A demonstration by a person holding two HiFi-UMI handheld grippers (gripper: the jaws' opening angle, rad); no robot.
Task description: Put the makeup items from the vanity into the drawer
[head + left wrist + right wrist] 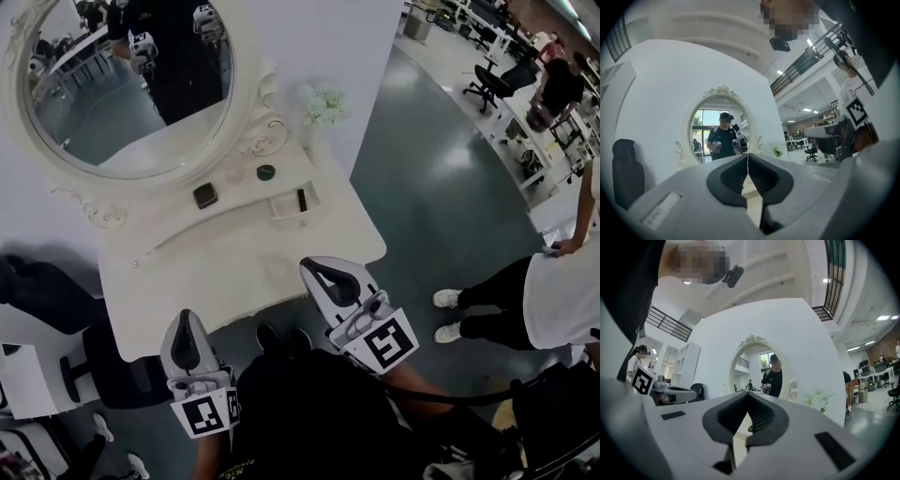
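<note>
The white vanity (216, 272) stands under an oval mirror (131, 84). On its back ledge lie a black square compact (204, 195), a pale pink round pot (233, 174), a dark green round pot (265, 172) and a small white tray (284, 207) holding a black stick (301, 200). My left gripper (185, 319) hovers shut and empty at the vanity's front edge. My right gripper (316, 266) is shut and empty over the front right part of the top. Each gripper view looks at the mirror past jaws that meet, left gripper (747, 158), right gripper (747, 395). No open drawer shows.
White flowers (323, 103) stand at the vanity's back right corner. A black chair (47, 291) sits to the left of the vanity. A person in a white shirt and dark trousers (544, 300) stands on the grey floor at the right. Office chairs (497, 80) are farther back.
</note>
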